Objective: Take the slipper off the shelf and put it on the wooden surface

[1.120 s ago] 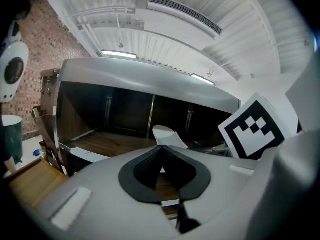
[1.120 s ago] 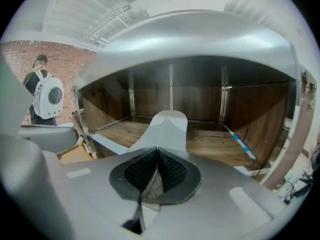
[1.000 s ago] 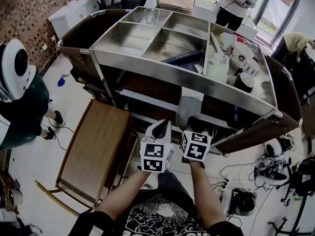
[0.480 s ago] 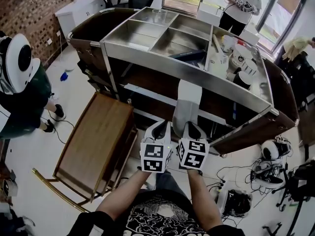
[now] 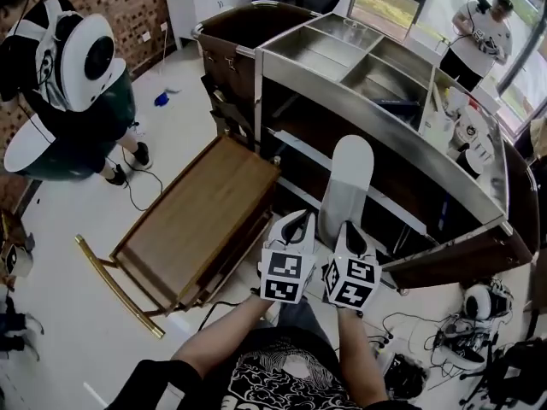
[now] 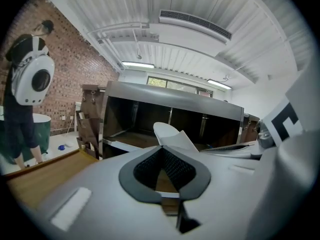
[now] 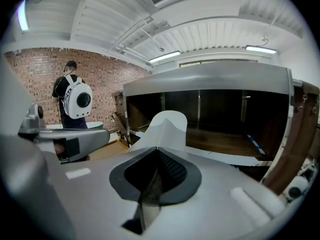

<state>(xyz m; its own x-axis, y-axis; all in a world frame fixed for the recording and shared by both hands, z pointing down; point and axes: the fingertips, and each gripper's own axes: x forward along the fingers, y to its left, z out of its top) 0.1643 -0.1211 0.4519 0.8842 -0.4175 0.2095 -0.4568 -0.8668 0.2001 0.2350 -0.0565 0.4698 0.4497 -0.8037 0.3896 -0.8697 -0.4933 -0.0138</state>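
Note:
A white slipper [image 5: 349, 184] hangs in the air in front of the dark shelf [image 5: 338, 139], its sole facing up and its toe pointing away from me. Both grippers hold its near end side by side. My left gripper [image 5: 297, 227] is shut on the slipper's left edge, and my right gripper [image 5: 348, 233] is shut on its right edge. In the left gripper view the slipper [image 6: 172, 135] stands up just past the closed tips [image 6: 161, 148]. The right gripper view shows the slipper [image 7: 165, 128] past its own closed tips [image 7: 158, 149]. The wooden surface [image 5: 192, 225] lies low at the left.
The steel-topped cart [image 5: 359, 62] carries cups [image 5: 466, 131] at its right end. A person with a white round backpack [image 5: 81, 58] stands at the far left, another person [image 5: 479, 32] at the back right. Cables and shoes [image 5: 470, 310] lie on the floor at the right.
Both grippers have drawn the slipper back out of the shelf and carried it leftward, nearer the wooden surface. The head view has swung left with them.

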